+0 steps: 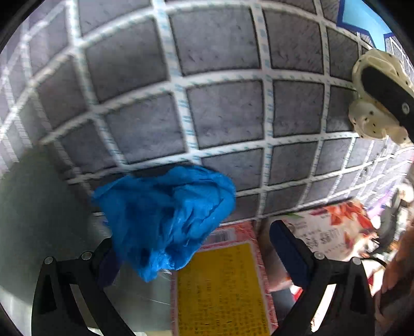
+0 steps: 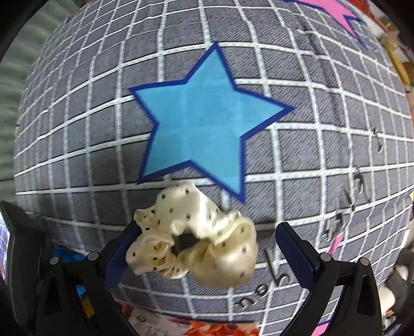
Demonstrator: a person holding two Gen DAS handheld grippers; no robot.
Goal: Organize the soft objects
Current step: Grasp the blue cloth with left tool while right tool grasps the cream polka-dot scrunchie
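Blue crumpled bag [image 1: 165, 219], one, and one cream scrunchie [image 2: 192, 235] hang off spread grippers' left fingers.

Setting: most likely a room in a home, shown only at close range.
Main surface: a grey bed cover [image 2: 310, 155] with a white grid fills both views; it looks soft and padded.
Pattern: a large blue star [image 2: 204, 124] is printed at the centre, and part of a pink star [image 2: 333, 10] shows at 1 o'clock.
Edge clutter: printed cartons sit at 6 o'clock, among them a yellow label panel [image 1: 220, 289] and a floral box [image 1: 333, 230].
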